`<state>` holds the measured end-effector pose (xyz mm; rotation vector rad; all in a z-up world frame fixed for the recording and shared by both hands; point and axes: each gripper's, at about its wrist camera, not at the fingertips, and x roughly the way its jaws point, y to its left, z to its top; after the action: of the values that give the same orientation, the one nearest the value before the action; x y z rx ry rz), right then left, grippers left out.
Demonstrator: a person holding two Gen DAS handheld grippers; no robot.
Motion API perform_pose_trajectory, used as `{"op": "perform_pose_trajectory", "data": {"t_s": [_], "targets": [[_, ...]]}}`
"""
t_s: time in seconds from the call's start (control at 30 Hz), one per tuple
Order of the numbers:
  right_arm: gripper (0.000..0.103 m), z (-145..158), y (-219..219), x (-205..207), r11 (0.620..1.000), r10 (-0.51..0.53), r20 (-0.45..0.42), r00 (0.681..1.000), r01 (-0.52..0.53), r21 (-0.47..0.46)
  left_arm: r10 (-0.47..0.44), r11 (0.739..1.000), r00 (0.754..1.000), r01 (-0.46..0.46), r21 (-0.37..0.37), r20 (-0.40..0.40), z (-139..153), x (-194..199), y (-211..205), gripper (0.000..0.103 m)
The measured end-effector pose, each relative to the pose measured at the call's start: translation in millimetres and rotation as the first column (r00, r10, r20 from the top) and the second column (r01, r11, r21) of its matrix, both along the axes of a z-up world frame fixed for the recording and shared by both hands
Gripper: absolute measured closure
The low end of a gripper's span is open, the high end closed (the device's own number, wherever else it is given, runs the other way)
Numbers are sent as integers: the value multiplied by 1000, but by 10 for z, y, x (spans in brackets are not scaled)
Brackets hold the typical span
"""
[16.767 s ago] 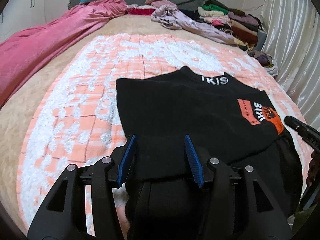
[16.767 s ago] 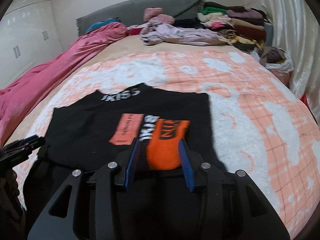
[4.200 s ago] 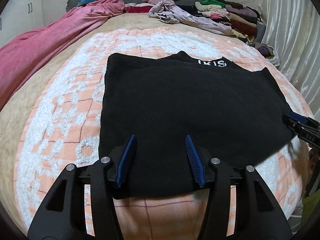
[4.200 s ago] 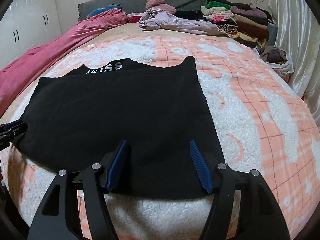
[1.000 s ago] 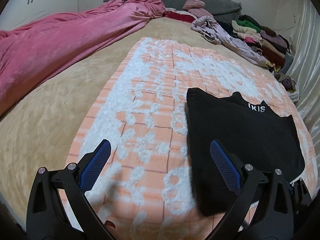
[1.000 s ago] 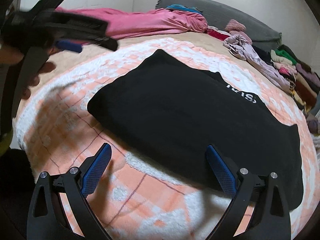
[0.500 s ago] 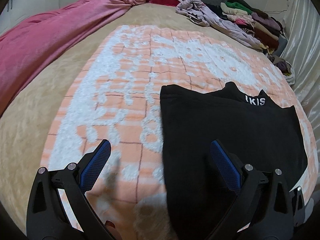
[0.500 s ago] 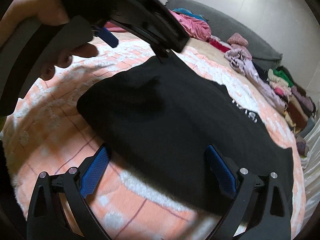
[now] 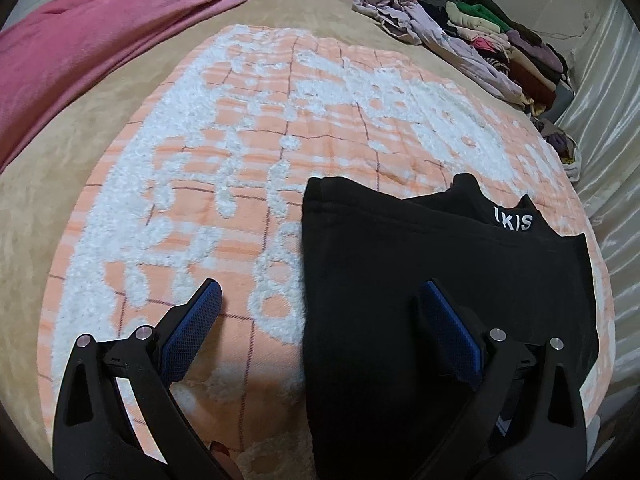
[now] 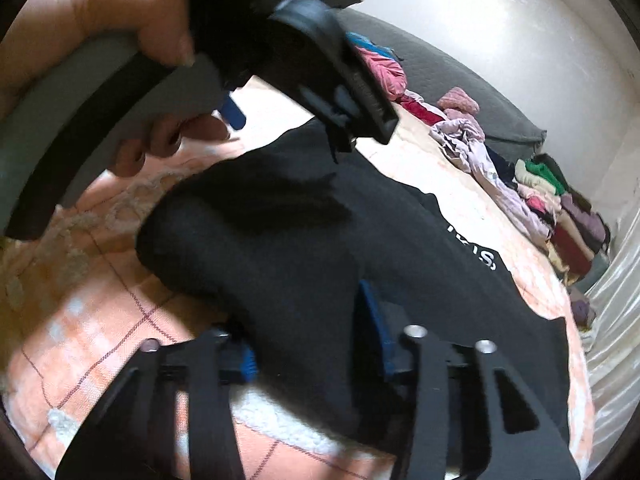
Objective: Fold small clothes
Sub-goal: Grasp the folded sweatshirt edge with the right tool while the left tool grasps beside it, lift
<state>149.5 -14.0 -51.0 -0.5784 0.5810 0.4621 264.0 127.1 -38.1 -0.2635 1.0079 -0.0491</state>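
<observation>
A black sweatshirt [image 9: 440, 280] with white collar lettering lies folded flat on the orange-and-white blanket [image 9: 260, 140]. My left gripper [image 9: 320, 312] is wide open above the garment's left edge, one finger over the blanket, one over the cloth. In the right wrist view the sweatshirt [image 10: 340, 240] fills the middle, and my right gripper [image 10: 312, 320] has narrowed around its near edge, with cloth bunched between the blue pads. The left gripper's body and the hand holding it [image 10: 160, 60] hang above the garment's far corner.
A pink quilt [image 9: 100, 32] lies along the bed's left side. A pile of folded and loose clothes [image 9: 500, 48] sits at the far right by the grey headboard. A pale curtain [image 9: 612, 140] hangs close on the right.
My right gripper has dropped onto the sweatshirt's near edge and its jaws have closed in on the cloth. My left gripper has come closer to the garment's left edge, still open.
</observation>
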Motion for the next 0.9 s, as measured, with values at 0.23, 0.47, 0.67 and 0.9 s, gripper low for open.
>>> {"op": "perform_pose_trajectory", "data": {"t_s": [0.23,0.47,0.67,0.9], "targets": [[80,133,-213,79,986,17,-75,997,-4,168,-32,995,999,29,-93,-27,-71,69,-102,31],[81,175,-293,131,971,21,-114,993,6,239,-42,987,999,36,-154,-33,-50,95,-218,60],[82,228,-394,125,950,18,-139,990,26,310,-30,990,999,29,-139,-11,104,52,-269,90],[84,365,-628,82,904,5,-153,988,61,424,-23,987,999,30,-157,45,426,-49,-391,91]]}}
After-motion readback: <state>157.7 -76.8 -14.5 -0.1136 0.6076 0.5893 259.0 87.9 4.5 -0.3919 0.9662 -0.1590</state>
